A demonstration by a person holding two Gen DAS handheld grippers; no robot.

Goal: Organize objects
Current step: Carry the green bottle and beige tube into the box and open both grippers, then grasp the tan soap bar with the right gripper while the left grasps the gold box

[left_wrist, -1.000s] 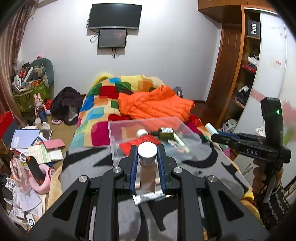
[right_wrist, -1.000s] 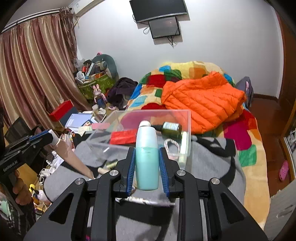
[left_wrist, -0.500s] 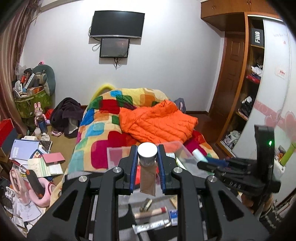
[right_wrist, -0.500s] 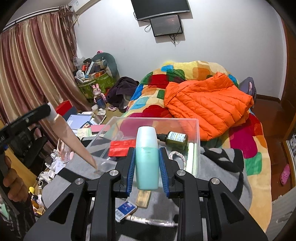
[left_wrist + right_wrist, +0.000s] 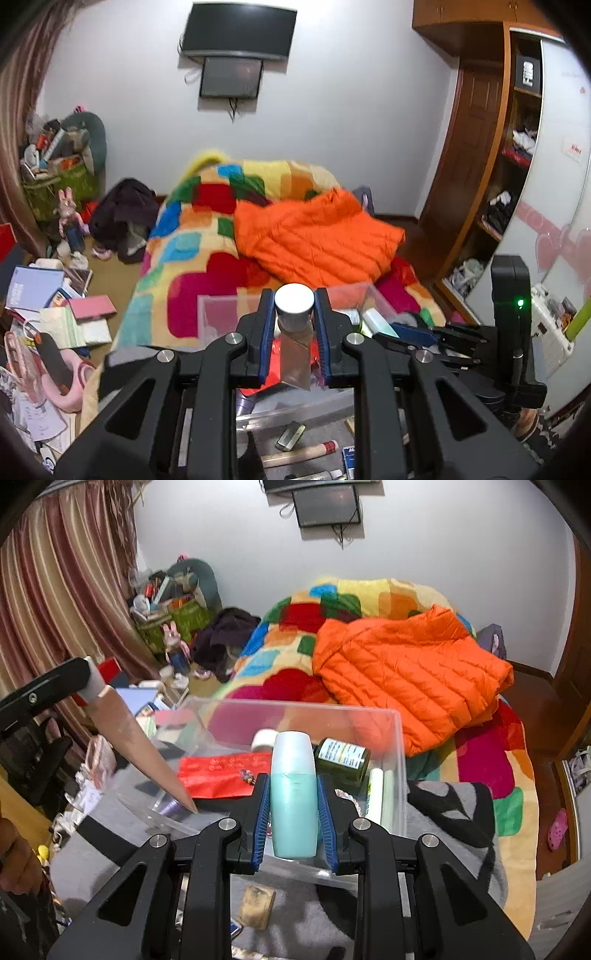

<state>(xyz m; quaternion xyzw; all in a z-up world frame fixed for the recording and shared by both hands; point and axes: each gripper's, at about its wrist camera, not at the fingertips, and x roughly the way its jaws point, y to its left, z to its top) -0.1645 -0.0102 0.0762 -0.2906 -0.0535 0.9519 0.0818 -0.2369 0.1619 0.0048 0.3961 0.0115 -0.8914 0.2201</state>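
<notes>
While clamped: bottle point(image 5: 293, 794) between tool point(image 5: 294, 812) pads.

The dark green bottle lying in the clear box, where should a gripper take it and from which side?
Grip the dark green bottle across its round labelled body, coming from above. It lies on its side in the clear box, whose walls block a sideways approach.

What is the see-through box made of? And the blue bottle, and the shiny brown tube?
The box looks like clear hard plastic: you see the red packet through its straight, glossy walls. The blue bottle in the right gripper looks like smooth matte plastic with a paler cap. The brown tube in the left gripper seems soft, glossy metallic plastic or foil, with a flat crimped end and a silvery cap.
</notes>
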